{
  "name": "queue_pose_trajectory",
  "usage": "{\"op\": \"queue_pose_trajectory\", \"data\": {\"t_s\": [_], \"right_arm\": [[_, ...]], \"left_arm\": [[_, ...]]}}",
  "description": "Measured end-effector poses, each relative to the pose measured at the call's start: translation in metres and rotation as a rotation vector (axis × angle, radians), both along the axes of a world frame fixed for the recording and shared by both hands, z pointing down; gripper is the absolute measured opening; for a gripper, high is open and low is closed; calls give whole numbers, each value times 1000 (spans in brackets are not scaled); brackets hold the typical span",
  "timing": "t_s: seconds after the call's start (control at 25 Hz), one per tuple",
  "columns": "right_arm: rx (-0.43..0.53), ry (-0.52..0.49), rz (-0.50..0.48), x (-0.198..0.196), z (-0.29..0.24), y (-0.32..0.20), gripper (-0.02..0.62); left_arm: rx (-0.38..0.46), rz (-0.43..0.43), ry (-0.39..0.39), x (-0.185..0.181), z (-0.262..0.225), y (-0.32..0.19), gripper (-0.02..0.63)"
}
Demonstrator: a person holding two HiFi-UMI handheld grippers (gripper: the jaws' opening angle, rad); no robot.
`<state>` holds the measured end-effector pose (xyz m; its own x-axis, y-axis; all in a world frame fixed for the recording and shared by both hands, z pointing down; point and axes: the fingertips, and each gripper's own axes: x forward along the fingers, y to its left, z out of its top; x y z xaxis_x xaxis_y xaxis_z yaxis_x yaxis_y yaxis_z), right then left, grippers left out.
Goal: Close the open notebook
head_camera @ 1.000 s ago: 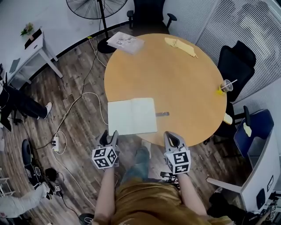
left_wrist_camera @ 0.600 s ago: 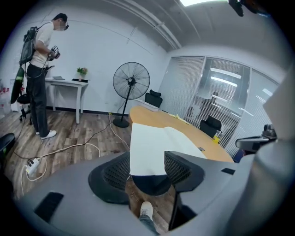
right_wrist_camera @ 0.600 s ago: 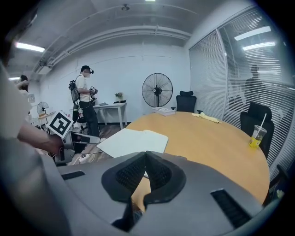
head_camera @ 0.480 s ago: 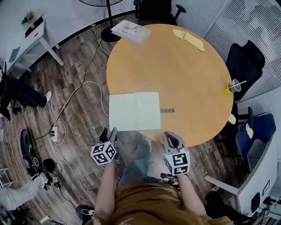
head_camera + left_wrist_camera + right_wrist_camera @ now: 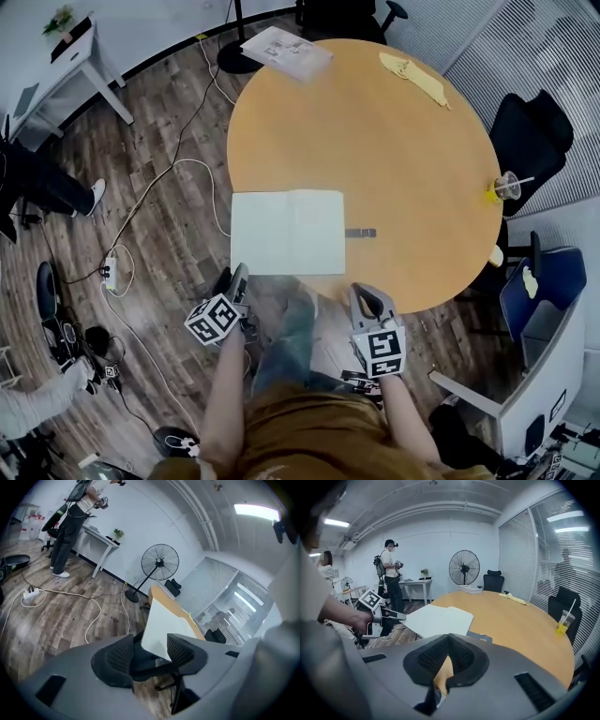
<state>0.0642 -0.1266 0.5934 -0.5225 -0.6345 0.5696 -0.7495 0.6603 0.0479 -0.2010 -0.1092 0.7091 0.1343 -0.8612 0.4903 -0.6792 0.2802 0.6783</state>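
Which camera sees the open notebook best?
The head view. It looks straight down on the notebook, so both open pages show whole on the table. The right gripper view sees the notebook at a low slant. The left gripper view catches only part of the notebook, squashed by the angle.

One table [image 5: 394, 159] bears one notebook [image 5: 286, 232], one cup [image 5: 507, 187] at three o'clock. Two grippers: left gripper [image 5: 232, 279], right gripper [image 5: 368, 295].
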Motion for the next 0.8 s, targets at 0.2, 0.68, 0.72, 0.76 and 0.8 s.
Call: {"op": "queue_pose_trajectory", "data": {"t_s": [0.2, 0.68, 0.72, 0.76, 0.8], "right_arm": [[-8, 3, -11, -1, 4, 0, 12], [-5, 7, 25, 11, 2, -3, 12], [-5, 5, 29, 11, 2, -3, 12], [-6, 3, 33, 11, 3, -3, 12], [-7, -1, 36, 12, 2, -3, 12]], "left_arm": [[24, -40, 146, 5, 8, -2, 236], [48, -49, 216, 5, 4, -4, 146], [46, -49, 217, 5, 4, -3, 146], [45, -49, 220, 5, 5, -3, 146], [45, -47, 221, 6, 5, -4, 144]]}}
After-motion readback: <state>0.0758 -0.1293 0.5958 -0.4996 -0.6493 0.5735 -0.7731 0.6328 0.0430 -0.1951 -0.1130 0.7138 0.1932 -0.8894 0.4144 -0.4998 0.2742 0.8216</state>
